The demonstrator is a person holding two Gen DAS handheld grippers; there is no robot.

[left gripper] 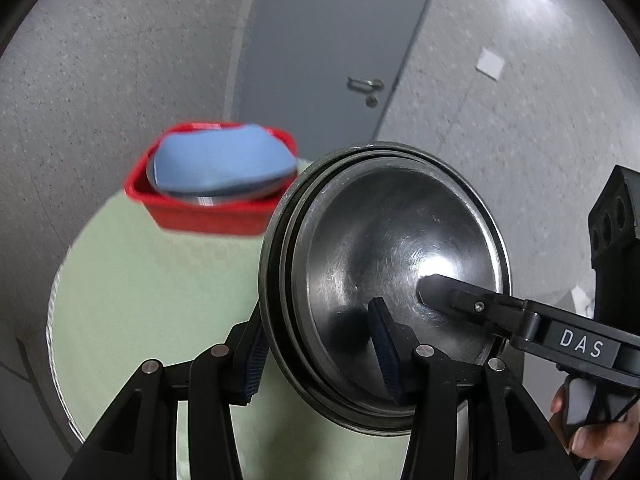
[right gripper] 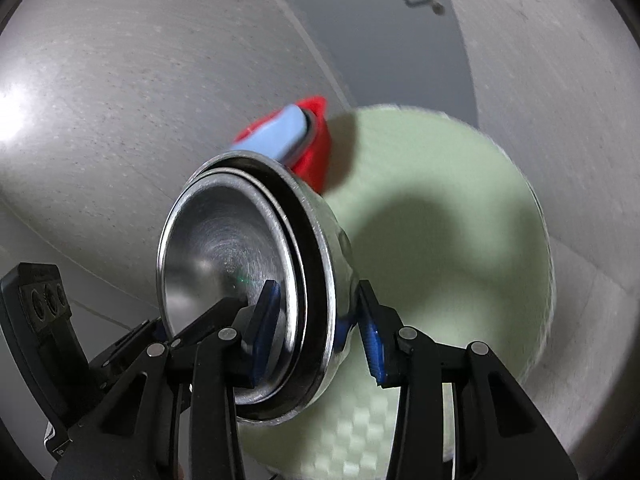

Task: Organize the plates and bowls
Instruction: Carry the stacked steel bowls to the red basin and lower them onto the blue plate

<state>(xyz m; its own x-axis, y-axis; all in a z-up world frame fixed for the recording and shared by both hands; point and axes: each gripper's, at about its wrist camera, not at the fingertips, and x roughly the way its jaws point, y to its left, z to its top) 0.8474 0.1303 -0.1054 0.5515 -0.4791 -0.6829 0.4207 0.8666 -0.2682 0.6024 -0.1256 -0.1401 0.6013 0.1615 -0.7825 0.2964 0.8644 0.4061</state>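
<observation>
A stack of nested steel bowls (left gripper: 384,280) is held up on edge above the green round table (left gripper: 152,288). My left gripper (left gripper: 320,360) is shut on the stack's rim, one pad inside, one outside. My right gripper (right gripper: 320,340) straddles the opposite rim of the same stack (right gripper: 240,280), pads either side; it also shows in the left wrist view (left gripper: 428,292) with a finger inside the bowl. A red bin (left gripper: 212,208) at the table's far edge holds a blue plate (left gripper: 224,164) over steel dishes; it also shows in the right wrist view (right gripper: 308,148).
The table (right gripper: 440,240) stands on a speckled grey floor. A grey door (left gripper: 332,40) with a handle is behind. A white paper square (left gripper: 490,64) lies on the floor to the right.
</observation>
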